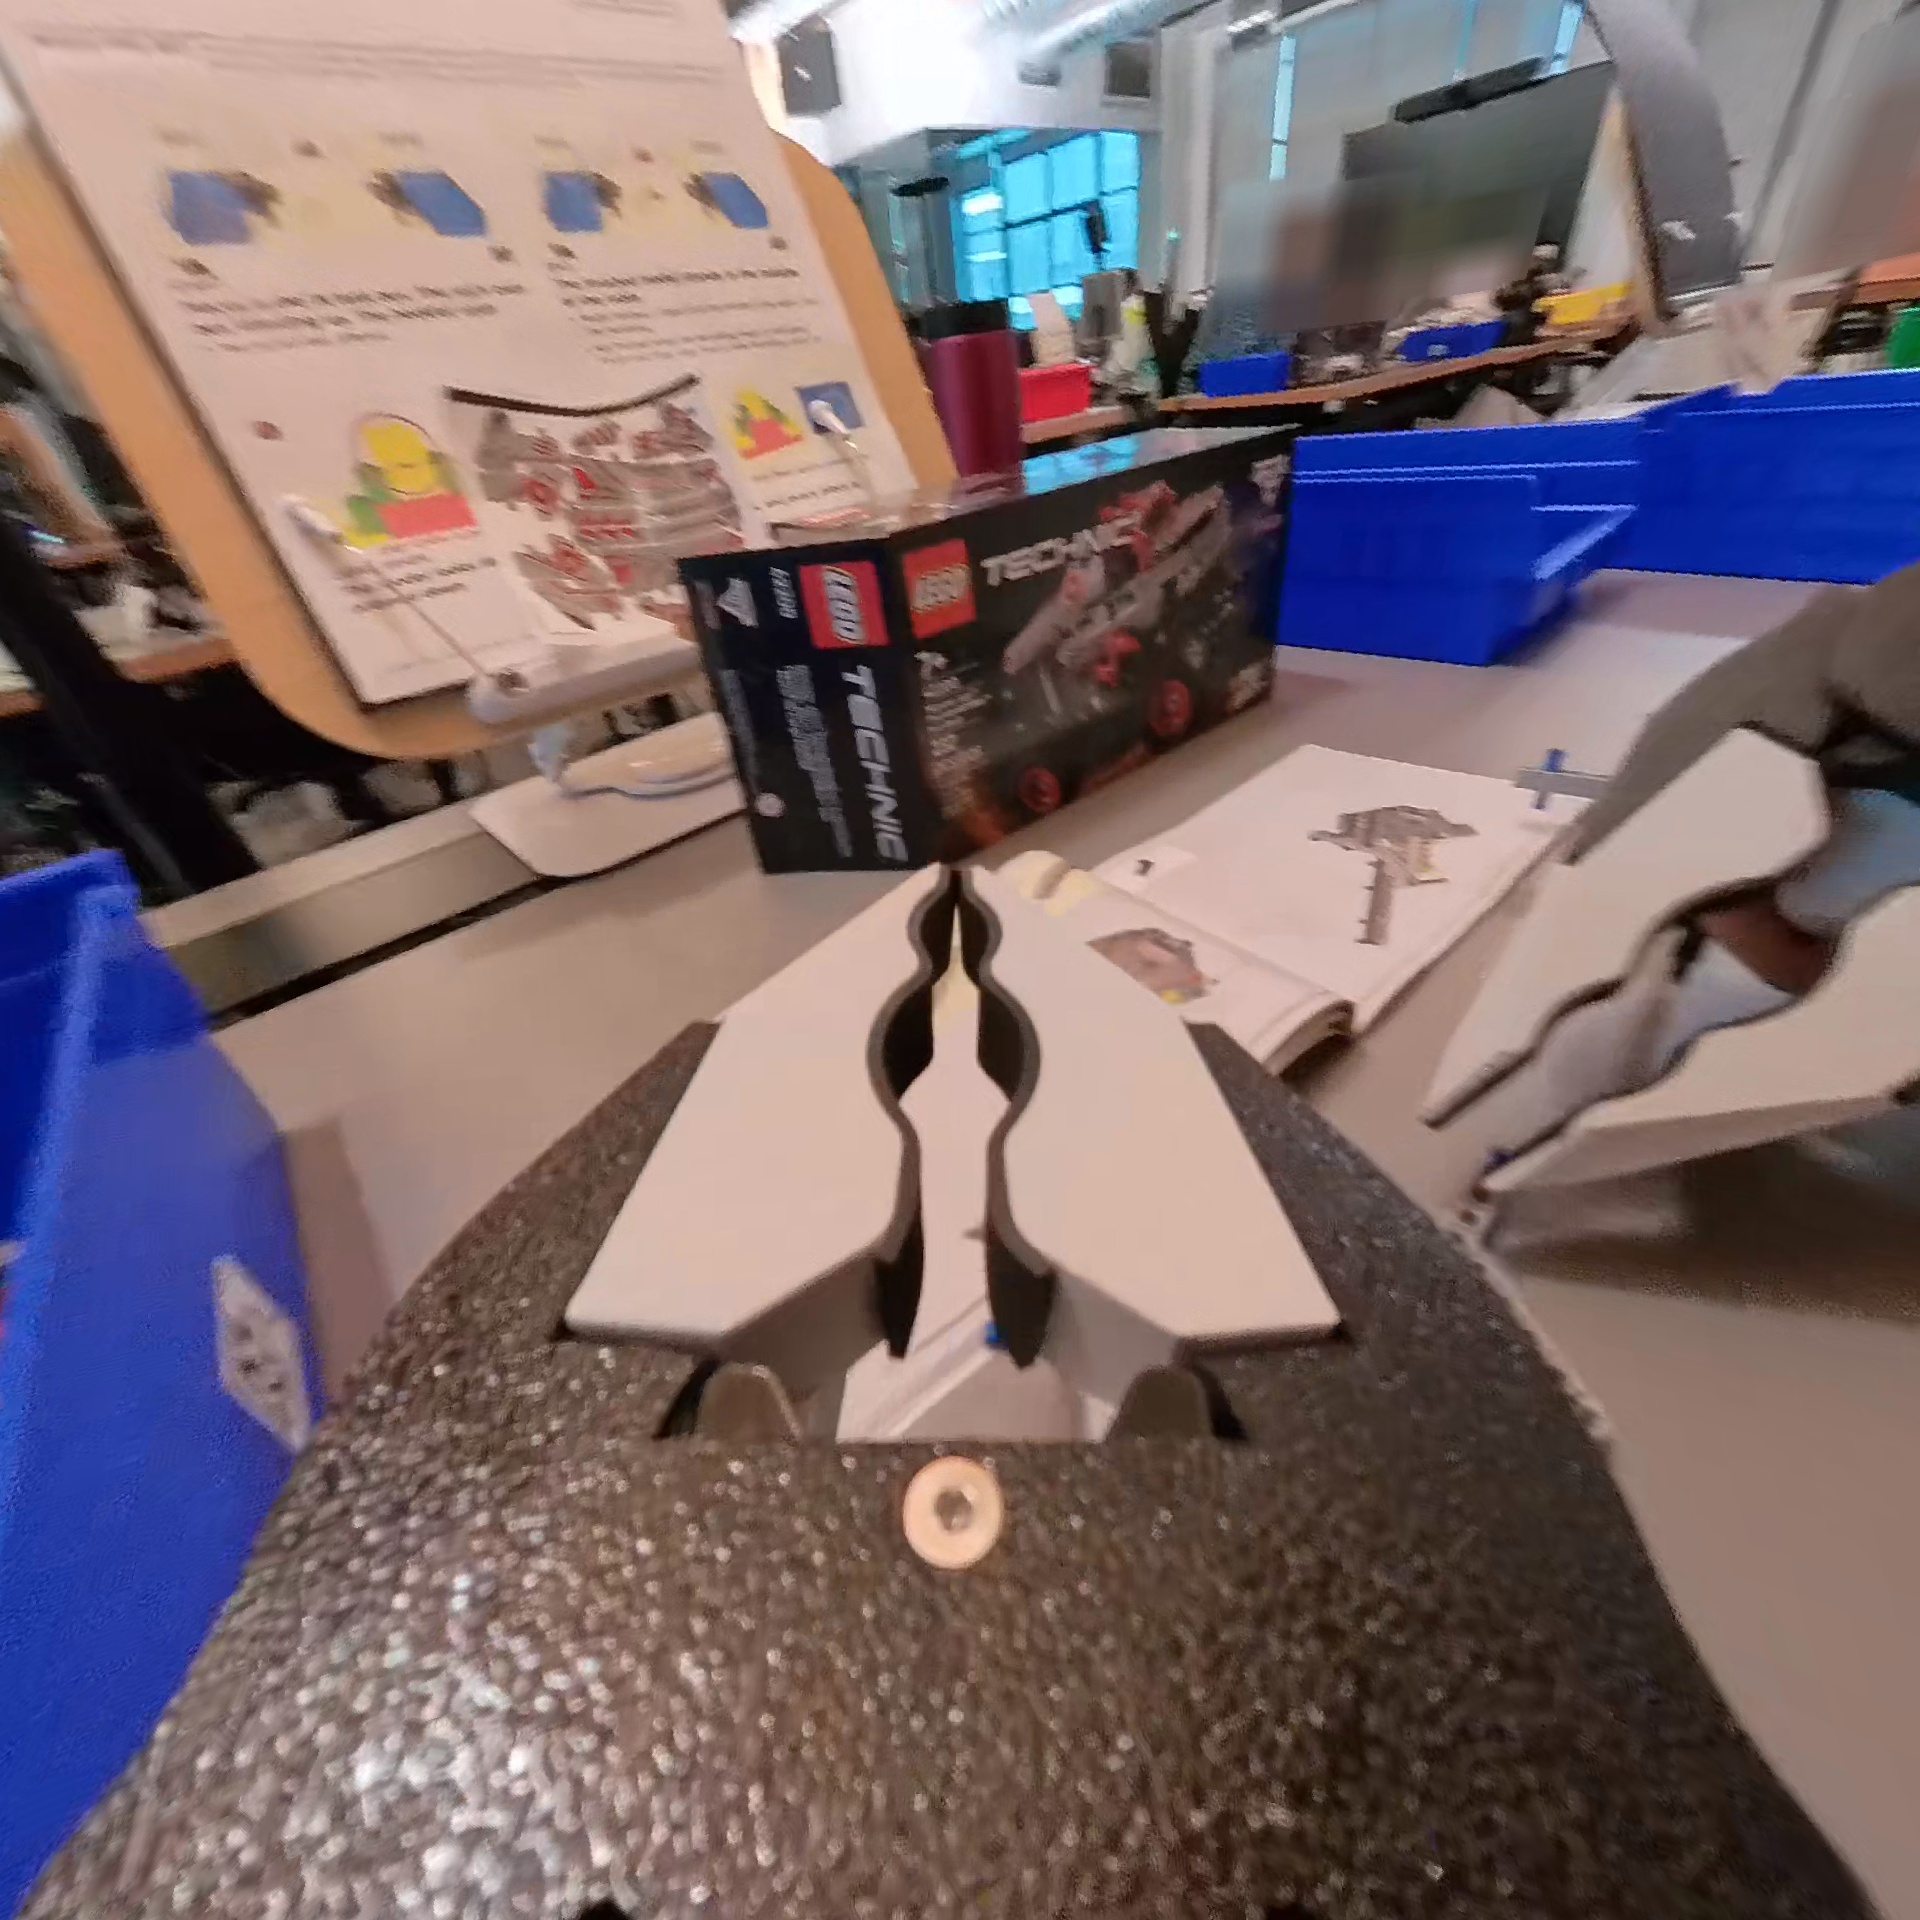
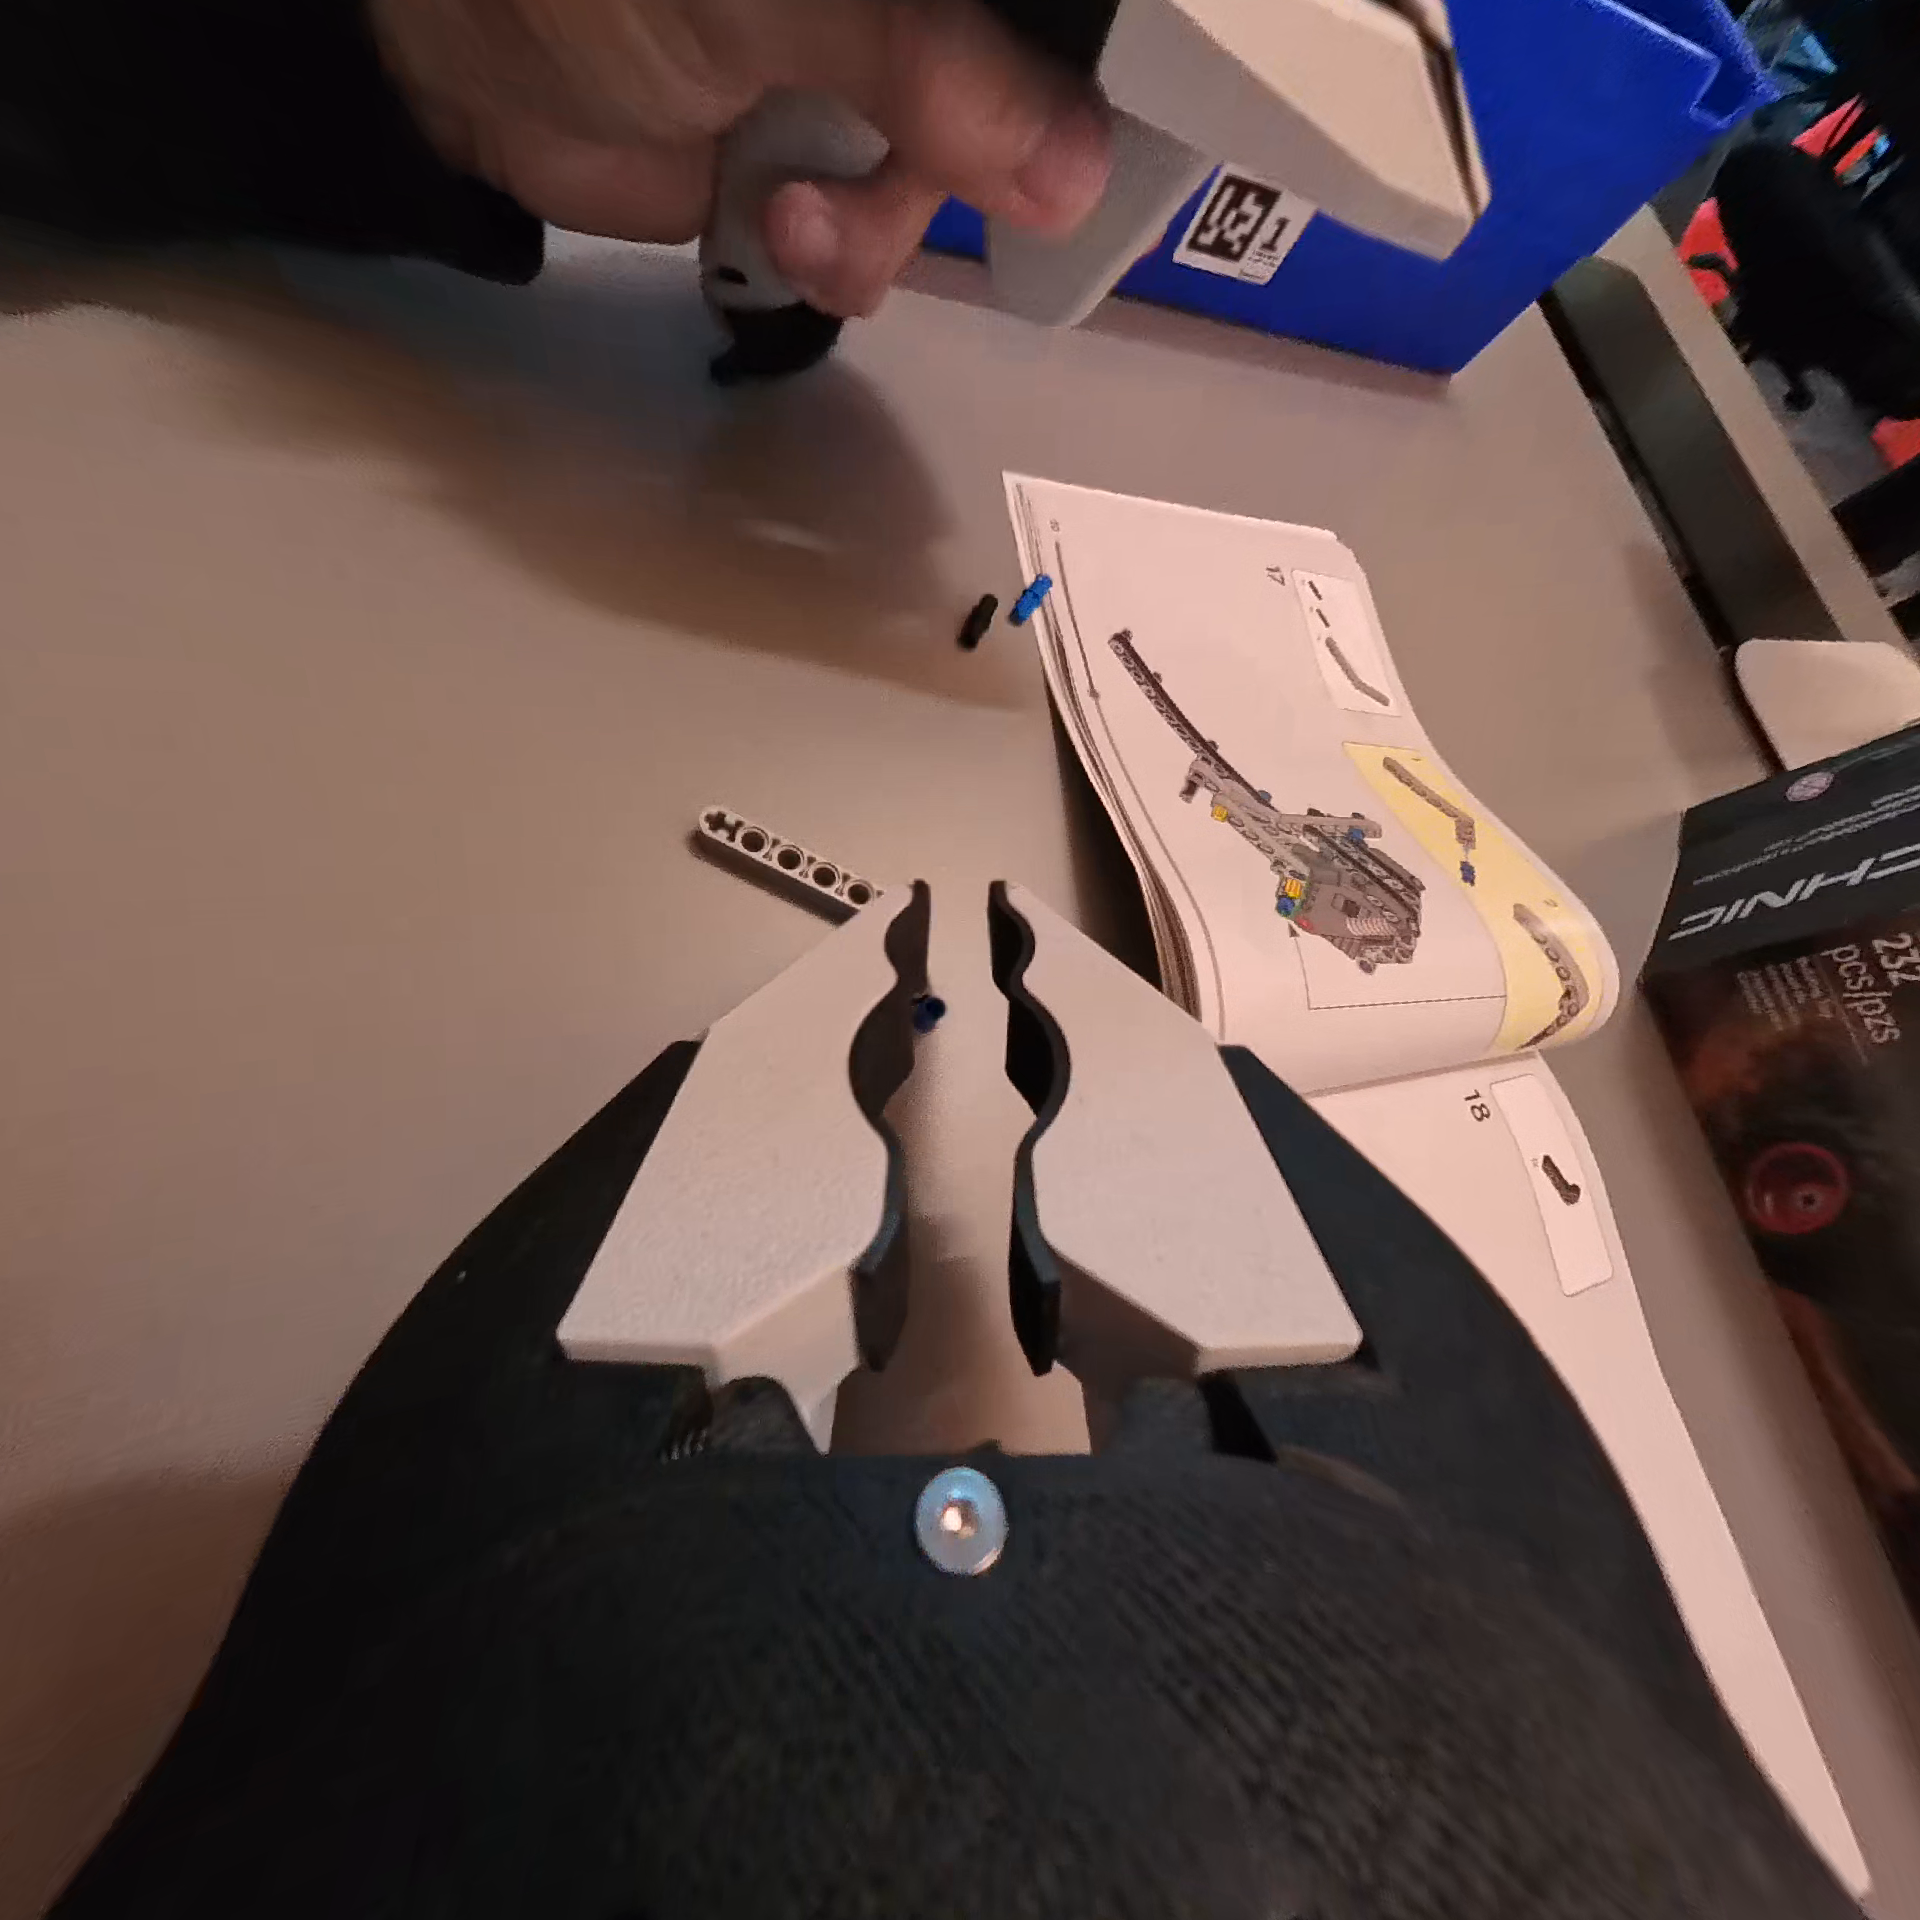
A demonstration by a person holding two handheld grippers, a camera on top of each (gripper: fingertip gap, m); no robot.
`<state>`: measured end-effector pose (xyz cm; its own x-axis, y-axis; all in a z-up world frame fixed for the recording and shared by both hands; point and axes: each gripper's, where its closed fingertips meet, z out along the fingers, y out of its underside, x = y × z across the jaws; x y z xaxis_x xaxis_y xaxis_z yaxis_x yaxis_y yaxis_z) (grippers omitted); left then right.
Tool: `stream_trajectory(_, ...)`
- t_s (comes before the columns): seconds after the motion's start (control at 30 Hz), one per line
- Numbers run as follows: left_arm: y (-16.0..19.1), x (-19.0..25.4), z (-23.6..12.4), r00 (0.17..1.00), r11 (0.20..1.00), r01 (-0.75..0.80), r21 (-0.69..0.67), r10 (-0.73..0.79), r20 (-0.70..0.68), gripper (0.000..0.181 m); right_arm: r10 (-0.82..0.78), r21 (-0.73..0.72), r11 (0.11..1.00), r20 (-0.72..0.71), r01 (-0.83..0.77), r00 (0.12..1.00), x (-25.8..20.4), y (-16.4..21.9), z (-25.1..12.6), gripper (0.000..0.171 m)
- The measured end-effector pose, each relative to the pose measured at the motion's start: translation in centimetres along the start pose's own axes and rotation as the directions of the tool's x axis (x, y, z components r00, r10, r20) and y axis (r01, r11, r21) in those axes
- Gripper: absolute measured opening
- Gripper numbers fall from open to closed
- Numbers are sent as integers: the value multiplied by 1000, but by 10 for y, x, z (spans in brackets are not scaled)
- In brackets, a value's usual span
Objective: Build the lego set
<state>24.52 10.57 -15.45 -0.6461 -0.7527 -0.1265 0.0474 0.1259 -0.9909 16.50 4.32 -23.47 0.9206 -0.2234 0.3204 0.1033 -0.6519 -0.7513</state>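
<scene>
On the grey table (image 2: 364, 727) a pale grey beam (image 2: 787, 861) with a row of holes lies just past the right tool (image 2: 954, 896), whose jaws stand slightly apart over a small blue pin (image 2: 928, 1010). Farther off, a black pin (image 2: 976, 620) and a blue pin (image 2: 1030, 600) lie beside the open instruction booklet (image 2: 1299, 769); the set's dark box (image 1: 997, 665) stands right of it. A blue bin (image 2: 1455, 260) sits at the far edge. The left tool (image 1: 954, 883) is raised, jaws nearly pressed together, nothing between them, gripped by a hand (image 2: 727, 114).

Blue bins (image 1: 1455, 551) stacked behind on grey table (image 1: 520, 1018). Maroon bottle (image 1: 971, 400) farther back. Tilted poster board (image 1: 416, 343) left, another blue bin (image 1: 125, 1195) near left edge.
</scene>
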Motion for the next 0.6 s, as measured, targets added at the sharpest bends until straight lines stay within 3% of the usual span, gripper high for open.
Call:
stream_trajectory(0.03, -1, -7, -1, 999, 1000, -14, 7, 14, 40, 0, -4, -5, 1000, -6, 4, 1000, 1, 2, 0, 9)
stream_trajectory(0.23, -3, -26, -7, 982, 996, -87, -3, 87, 167, 0, -35, -17, 999, 35, 36, 999, -7, 9, 2, 9)
stream_trajectory(0.6, 3, -29, -7, 966, 987, -152, -59, 161, 204, 0, -95, 56, 994, -50, 98, 994, 1, -6, -3, 2)
